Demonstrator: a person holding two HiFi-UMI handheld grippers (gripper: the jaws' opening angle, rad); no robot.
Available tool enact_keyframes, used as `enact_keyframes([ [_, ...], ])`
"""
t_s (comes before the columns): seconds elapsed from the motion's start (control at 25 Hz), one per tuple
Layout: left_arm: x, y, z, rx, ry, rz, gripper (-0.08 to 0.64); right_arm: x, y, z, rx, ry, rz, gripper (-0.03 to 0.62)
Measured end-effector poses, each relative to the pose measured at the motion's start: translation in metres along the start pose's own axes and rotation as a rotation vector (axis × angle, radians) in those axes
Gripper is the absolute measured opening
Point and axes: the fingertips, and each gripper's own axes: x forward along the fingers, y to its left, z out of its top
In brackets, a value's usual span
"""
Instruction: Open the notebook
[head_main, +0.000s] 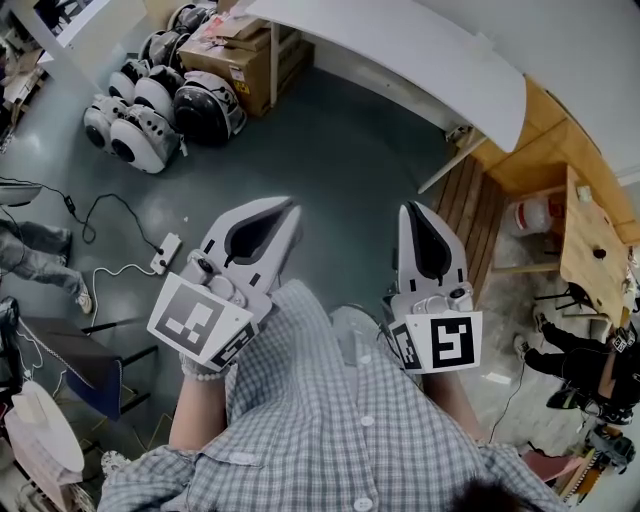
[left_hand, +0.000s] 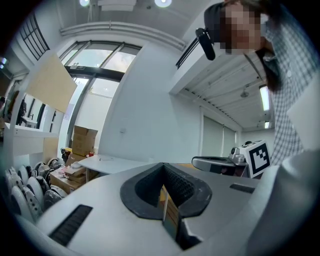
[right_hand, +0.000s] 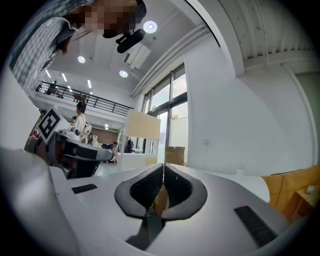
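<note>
You're standing over a grey floor (head_main: 350, 150) — at ten o'clock a cluster of rounded black-and-white cases (head_main: 150, 100) is sitting on it, with a cardboard box (head_main: 235, 65) at eleven. A white power strip (head_main: 165, 253) is lying at nine, its cable trailing away. A white table (head_main: 420, 50) is standing at one o'clock, a wooden table (head_main: 585, 225) at three.
</note>
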Motion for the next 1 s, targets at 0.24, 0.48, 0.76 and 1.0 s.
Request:
enact_keyframes([
  [0.24, -0.008, 0.014, -0.002, -0.009, -0.009, -0.004, 0.006, 0.003, 0.011, -0.006, -0.007, 0.021, -0.015, 0.025],
  [0.48, 0.003, 0.022, -0.003, -0.019, -0.006, -0.008, 0.006, 0.012, 0.001, -0.011, -0.009, 0.043, -0.024, 0.025],
  [0.76, 0.031, 0.038, -0.006, -0.008, 0.01, 0.02, 0.006, 0.043, -0.021, -0.021, -0.015, 0.053, 0.008, 0.025],
  [1.0, 0.071, 0.057, -0.003, -0.048, 0.0, 0.064, 0.006, 0.084, -0.049, -0.027, -0.018, 0.054, 0.067, 0.025],
])
